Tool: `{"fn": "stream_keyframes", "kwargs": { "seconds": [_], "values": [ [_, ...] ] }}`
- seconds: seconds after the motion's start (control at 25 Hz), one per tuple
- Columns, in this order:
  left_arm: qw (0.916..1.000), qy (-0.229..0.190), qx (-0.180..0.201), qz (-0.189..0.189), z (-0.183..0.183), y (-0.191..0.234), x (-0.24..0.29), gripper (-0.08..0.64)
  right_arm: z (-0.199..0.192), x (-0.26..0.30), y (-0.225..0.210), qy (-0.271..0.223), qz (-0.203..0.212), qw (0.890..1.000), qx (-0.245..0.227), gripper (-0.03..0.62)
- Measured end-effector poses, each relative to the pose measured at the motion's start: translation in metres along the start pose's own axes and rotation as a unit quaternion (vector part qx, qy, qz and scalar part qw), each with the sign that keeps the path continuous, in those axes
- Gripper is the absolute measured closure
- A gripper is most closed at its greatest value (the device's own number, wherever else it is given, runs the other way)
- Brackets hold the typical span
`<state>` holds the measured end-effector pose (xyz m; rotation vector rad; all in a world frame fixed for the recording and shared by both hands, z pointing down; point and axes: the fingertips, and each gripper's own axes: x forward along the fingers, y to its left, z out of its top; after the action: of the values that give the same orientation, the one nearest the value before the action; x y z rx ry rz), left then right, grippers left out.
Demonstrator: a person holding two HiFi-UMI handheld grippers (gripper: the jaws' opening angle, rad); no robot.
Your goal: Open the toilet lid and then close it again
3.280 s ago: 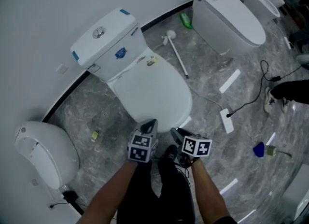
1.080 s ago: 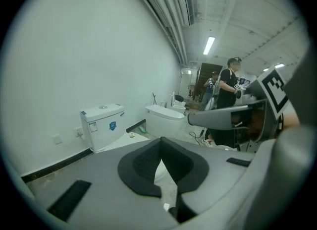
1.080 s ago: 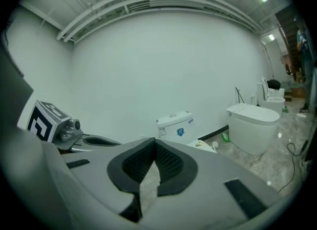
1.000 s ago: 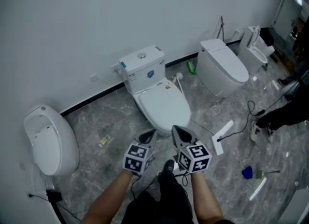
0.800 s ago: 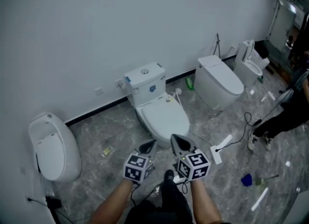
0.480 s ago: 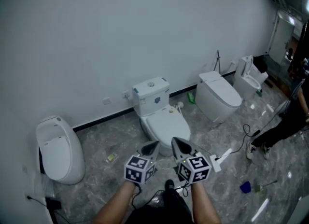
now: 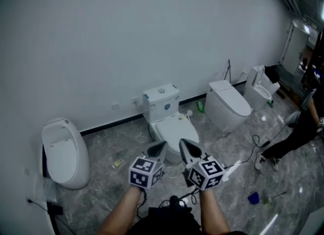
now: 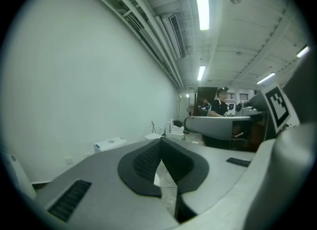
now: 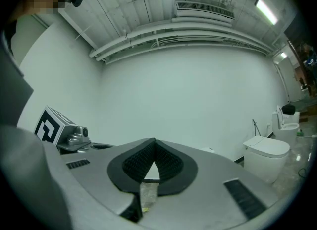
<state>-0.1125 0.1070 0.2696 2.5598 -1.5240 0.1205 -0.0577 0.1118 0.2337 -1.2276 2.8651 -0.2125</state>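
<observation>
- Lifted up and back since earlier: left gripper and right gripper, now well apart from the toilet.
- Both pairs of jaws closed, empty; toilet lid down.

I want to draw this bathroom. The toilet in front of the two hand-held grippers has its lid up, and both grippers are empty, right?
Not quite: the head view shows that toilet with its lid down, closed. The left hand-held gripper and the right hand-held gripper are both empty.
</observation>
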Motion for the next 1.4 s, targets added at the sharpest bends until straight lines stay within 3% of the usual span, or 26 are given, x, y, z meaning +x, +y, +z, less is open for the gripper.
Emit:
{"fn": "stream_keyframes", "kwargs": {
  "seconds": [1.4],
  "values": [
    [0.9995,-0.023,0.023,-0.005,0.026,-0.030,-0.022,0.552,0.026,-0.027,0.012,-0.009,0.020,0.999,-0.024,0.584]
  ]
}}
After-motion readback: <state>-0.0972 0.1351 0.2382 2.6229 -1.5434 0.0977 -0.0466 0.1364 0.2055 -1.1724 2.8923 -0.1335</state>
